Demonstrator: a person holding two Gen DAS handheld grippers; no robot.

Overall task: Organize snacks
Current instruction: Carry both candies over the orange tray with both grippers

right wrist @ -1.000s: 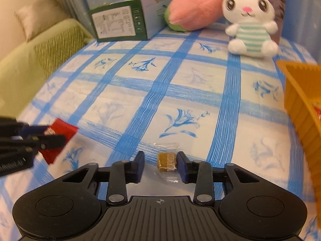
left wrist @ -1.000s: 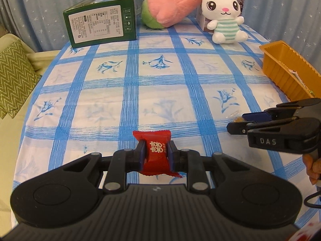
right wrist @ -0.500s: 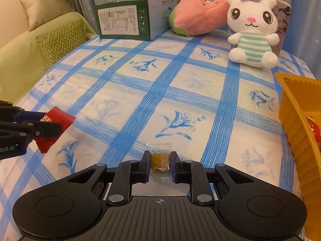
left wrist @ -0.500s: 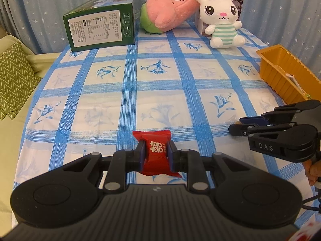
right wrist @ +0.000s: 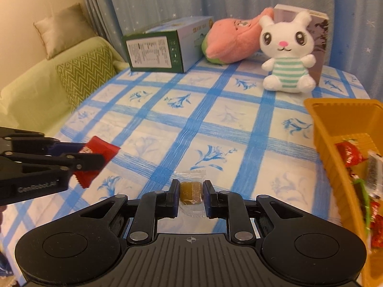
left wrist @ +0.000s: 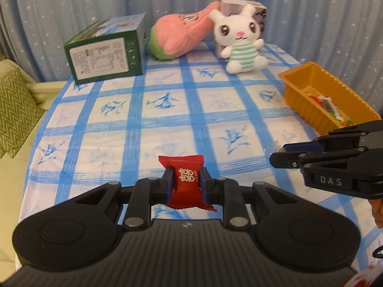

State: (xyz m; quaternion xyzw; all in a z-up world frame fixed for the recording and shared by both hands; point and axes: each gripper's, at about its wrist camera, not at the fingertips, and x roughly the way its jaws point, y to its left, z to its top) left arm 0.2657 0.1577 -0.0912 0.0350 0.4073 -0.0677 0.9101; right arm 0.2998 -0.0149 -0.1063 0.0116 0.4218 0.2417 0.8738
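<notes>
My left gripper (left wrist: pixel 185 183) is clamping a red candy (left wrist: pixel 186 186) above the tabletop (left wrist: pixel 167 119); my right gripper (right wrist: pixel 191 195), its jaws just closed, is pinching a gold candy (right wrist: pixel 190 192). Farther right, the orange tray (right wrist: pixel 335 129) is holding snacks.

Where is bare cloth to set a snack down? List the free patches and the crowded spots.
Free: the middle of the tablecloth, bordered by green box, white rabbit and orange tray. Crowded: the far edge with box, pink plush and rabbit; the tray already holds wrappers.
</notes>
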